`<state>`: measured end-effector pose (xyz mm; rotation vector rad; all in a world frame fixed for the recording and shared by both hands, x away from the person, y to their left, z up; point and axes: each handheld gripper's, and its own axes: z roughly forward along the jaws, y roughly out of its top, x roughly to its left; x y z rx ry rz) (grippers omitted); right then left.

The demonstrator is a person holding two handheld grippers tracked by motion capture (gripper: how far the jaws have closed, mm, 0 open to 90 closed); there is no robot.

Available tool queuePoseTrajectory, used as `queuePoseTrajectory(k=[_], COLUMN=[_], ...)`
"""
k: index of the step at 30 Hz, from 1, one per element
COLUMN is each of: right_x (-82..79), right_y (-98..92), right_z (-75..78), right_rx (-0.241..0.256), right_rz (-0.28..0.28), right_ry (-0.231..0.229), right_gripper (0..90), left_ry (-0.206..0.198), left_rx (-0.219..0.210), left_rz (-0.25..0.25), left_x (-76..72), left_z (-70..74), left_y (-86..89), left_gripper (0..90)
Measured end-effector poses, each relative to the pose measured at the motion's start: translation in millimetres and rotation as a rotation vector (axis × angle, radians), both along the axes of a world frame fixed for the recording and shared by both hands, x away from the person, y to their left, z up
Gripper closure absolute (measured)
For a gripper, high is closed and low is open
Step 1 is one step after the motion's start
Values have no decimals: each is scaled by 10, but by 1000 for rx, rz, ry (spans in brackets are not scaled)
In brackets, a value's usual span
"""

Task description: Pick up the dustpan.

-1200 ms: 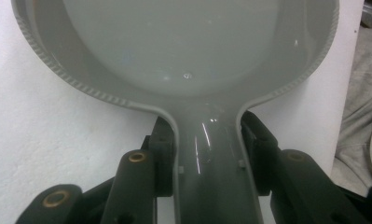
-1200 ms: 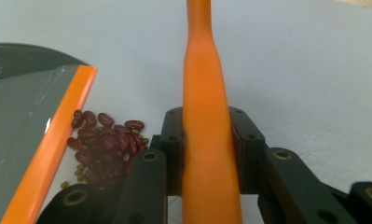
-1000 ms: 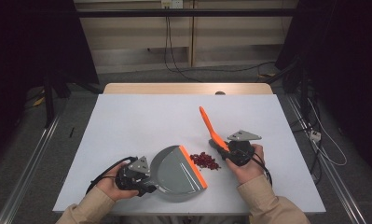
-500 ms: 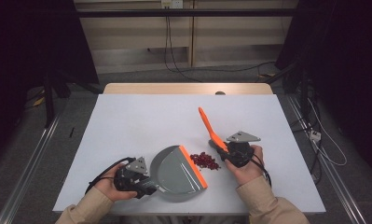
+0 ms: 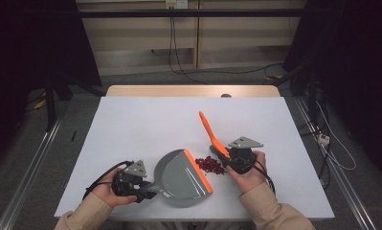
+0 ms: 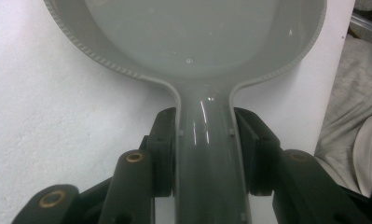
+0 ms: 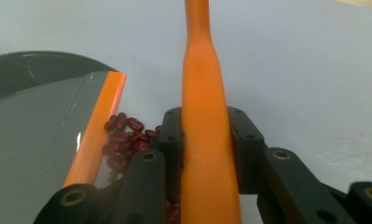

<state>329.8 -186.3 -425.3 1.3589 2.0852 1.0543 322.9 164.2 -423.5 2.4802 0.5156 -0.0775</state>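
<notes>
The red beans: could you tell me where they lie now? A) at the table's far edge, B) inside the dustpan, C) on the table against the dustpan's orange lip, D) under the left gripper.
C: the red beans sit in a pile on the table beside the orange lip of the dustpan, next to the right gripper.

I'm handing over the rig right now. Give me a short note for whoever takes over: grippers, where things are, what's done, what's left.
Left gripper: shut on the handle of the grey plastic dustpan with an orange lip, which lies flat on the white table.
Right gripper: shut on the orange brush handle, which points up and away.
Small dark-red beans: piled on the table against the orange lip, between the two grippers.
Done: both tools gripped, beans gathered at the lip.
Left: likely sweep the beans into the pan; none visible inside yet.
</notes>
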Motion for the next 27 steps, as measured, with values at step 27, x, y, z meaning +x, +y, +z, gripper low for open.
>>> queuePoseTrajectory(k=[27], right_x=[-64], right_y=[168], right_z=[-15], right_rx=[6], right_rz=[2], right_ry=[-13], right_gripper=[706], left_ry=[8], left_rx=[-2], left_rz=[-3], left_x=[35], left_z=[-8], left_y=[-109], left_gripper=[625])
